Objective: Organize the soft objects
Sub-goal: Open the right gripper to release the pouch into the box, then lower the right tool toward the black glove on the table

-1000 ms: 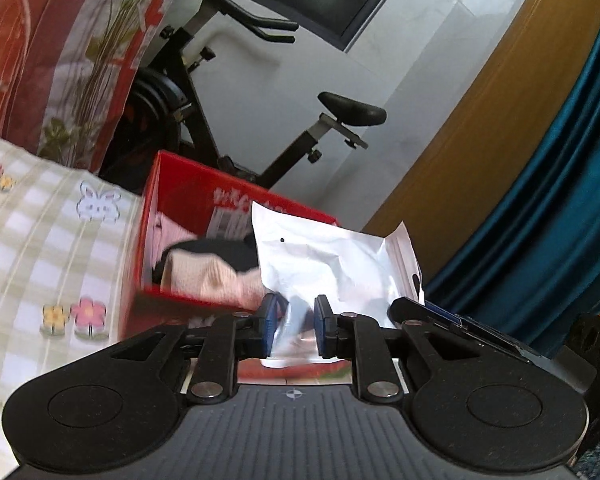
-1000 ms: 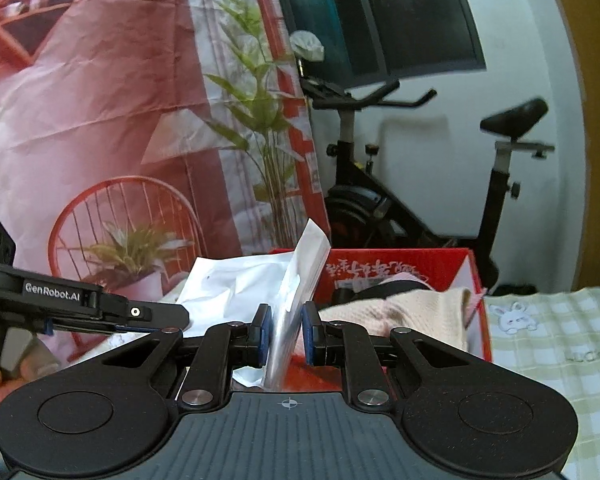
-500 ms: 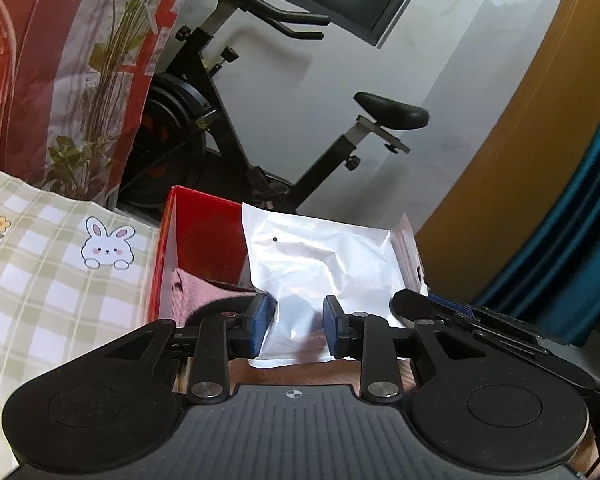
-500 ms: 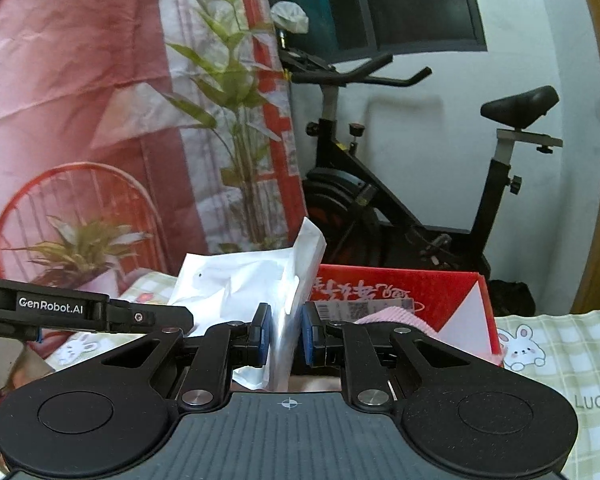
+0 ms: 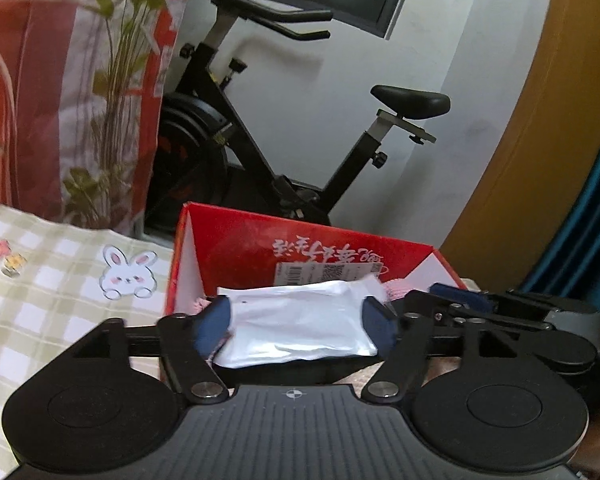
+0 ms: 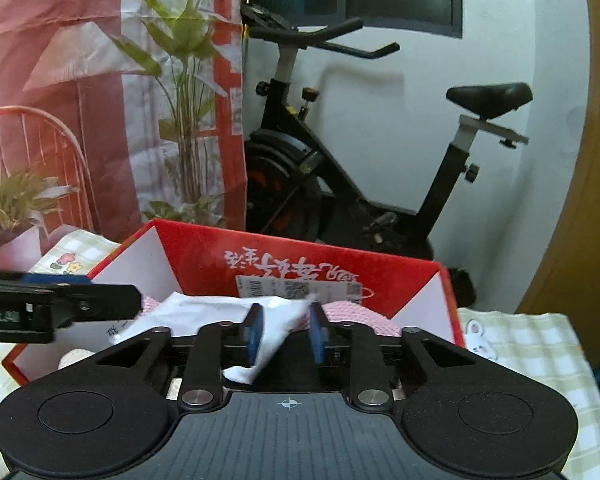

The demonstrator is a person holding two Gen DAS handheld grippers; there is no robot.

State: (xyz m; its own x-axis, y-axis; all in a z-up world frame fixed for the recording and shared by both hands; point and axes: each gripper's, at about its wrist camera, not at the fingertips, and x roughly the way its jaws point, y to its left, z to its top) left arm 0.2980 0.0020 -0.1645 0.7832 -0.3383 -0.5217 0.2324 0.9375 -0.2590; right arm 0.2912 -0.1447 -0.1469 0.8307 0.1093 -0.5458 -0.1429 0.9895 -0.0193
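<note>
My left claw [image 5: 296,322] stands wide apart, its jaws having just been opening; the white pouch [image 5: 300,326] lies flat between the pads [image 5: 212,328], and I cannot tell whether they touch its ends. My right claw [image 6: 286,330] is narrowly apart, also just opening, with one corner of the pouch [image 6: 278,326] hanging between its pads; the left pad appears to brush the plastic, the right one stands clear.

The pouch sits over the open red box [image 5: 236,248], on top of pink cloth [image 6: 348,314] already inside.

Risks as I judge them:
- The trailing corner lies within the right jaws. Pulling back before they open further could drag the pouch out.
- The near end of the pouch seems to lie at the box's front edge. If it is not fully seated, it may slide out onto the checked bedcover [image 5: 52,300].
- The two claws are close together above the box. Withdrawing both at once could knock them together or nudge the box wall.
- The plastic is slick and lightly filled, so it may cling to a pad.
</note>
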